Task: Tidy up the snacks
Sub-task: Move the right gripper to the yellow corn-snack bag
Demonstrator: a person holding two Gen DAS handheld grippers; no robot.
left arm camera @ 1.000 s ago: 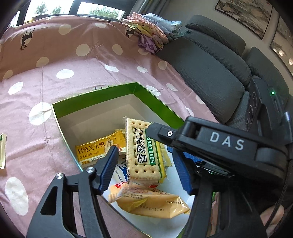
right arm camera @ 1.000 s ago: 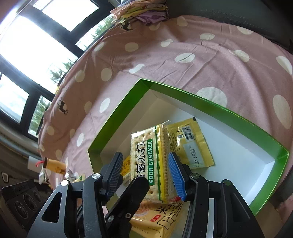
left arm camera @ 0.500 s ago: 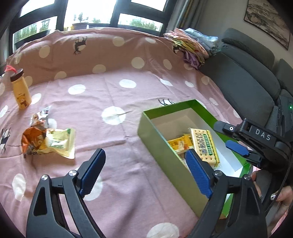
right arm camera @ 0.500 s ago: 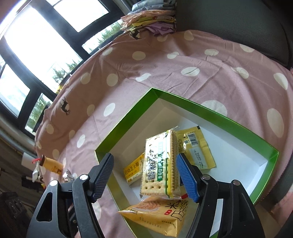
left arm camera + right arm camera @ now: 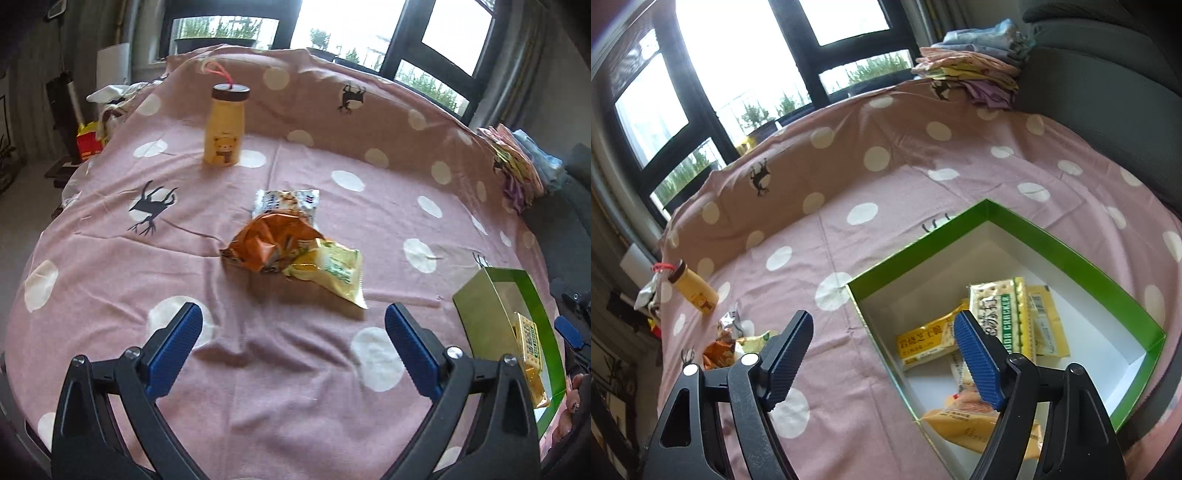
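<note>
A green box (image 5: 1067, 251) with a white inside holds a soda cracker pack (image 5: 1004, 310) and several yellow snack packets (image 5: 927, 341). My right gripper (image 5: 886, 350) hangs over the box's near left corner, its jaws opening with nothing between them. In the left wrist view a loose pile lies on the pink dotted cloth: an orange packet (image 5: 271, 240), a yellow-green packet (image 5: 332, 271) and a silver one (image 5: 286, 201) behind. My left gripper (image 5: 293, 343) hovers just short of that pile, jaws still opening and empty. The box (image 5: 480, 314) is at the far right there.
A yellow bear-print bottle (image 5: 224, 125) with a brown cap stands at the back of the cloth. Folded clothes (image 5: 975, 77) are stacked at the far right by a dark grey sofa (image 5: 1108, 96). Windows lie beyond the far edge.
The right gripper let go of the cracker pack, which now lies in the box, and drew up and back. The left gripper opened and swung left from the box to face the snack pile.
</note>
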